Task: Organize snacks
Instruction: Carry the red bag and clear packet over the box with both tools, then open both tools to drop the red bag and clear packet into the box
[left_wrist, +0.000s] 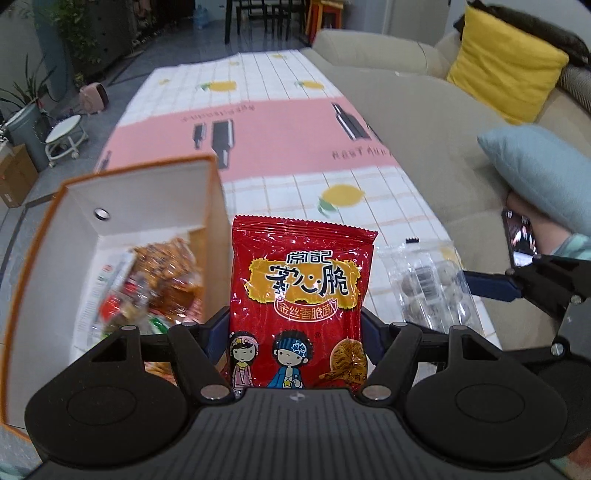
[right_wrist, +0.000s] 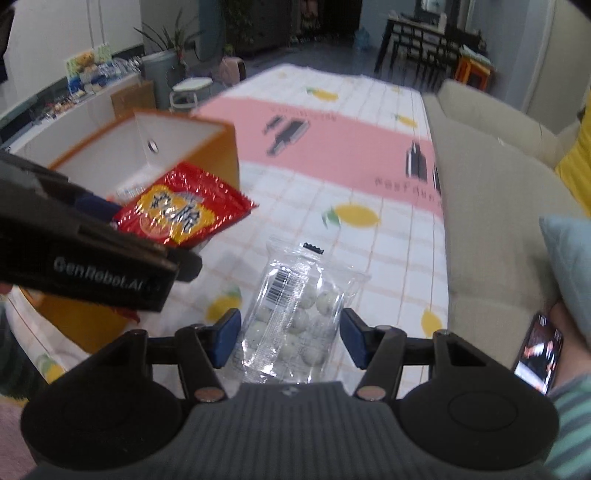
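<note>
From the left wrist, the left gripper (left_wrist: 295, 325) has its fingers closed on the lower sides of a red crispy-noodle packet (left_wrist: 301, 295), held upright just beside the orange snack box (left_wrist: 122, 236). It looks light, crinkly and crushable.

From the right wrist, the right gripper (right_wrist: 290, 339) hangs wide open, holding nothing, straddling a clear bag of round candies (right_wrist: 295, 314) on the bench (right_wrist: 388, 251). The film looks slippery; pinching across its middle seems safest.

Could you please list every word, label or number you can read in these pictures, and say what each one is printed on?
"常記" and "金丝香脆面": red foil snack packet held in the left gripper.
"GenRobot.AI": side of the black left gripper body.
Barcode on the clear plastic bag of white balls between the open right gripper's fingers: digits too small.
Pink tablecloth lettering: blurred, unreadable.
</note>
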